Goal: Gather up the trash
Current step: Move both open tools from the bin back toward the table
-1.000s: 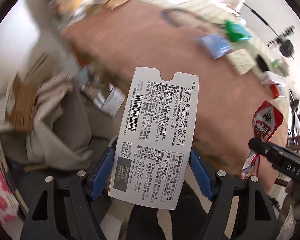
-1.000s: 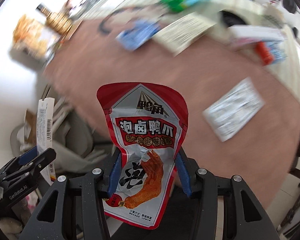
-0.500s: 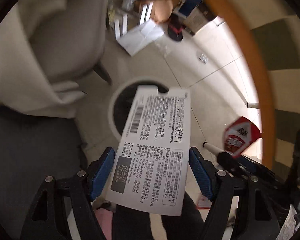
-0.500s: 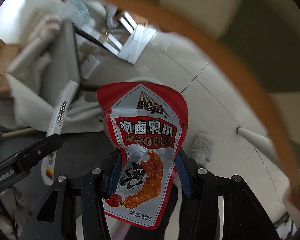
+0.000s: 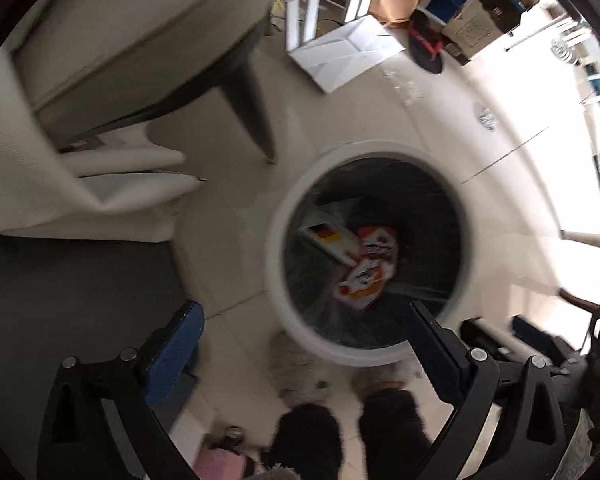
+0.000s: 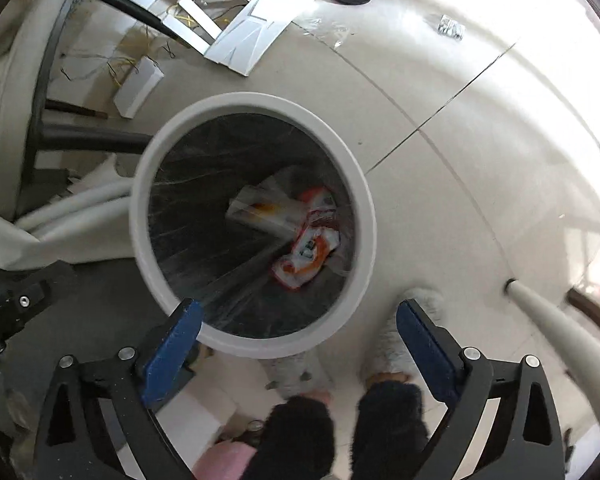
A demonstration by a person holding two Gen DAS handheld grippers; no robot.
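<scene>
Now we hold both grippers over the round bin (image 6: 356, 184), and each pair of fingers is spread wide with nothing between them: left gripper (image 5: 304, 344), right gripper (image 6: 298, 334). The red snack pouch (image 6: 308, 254) and white box (image 6: 260, 210) lie in the lined bottom, so this load seems delivered. The pouch's long axis runs diagonally toward the bin's wall; further trash may remain elsewhere.

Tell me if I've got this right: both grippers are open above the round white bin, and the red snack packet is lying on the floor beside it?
Not quite. The red snack packet lies inside the bin, on the black liner next to a white box, not on the floor; the right wrist view shows it plainly. The rest holds: the left gripper and right gripper are both open above the bin.
</scene>
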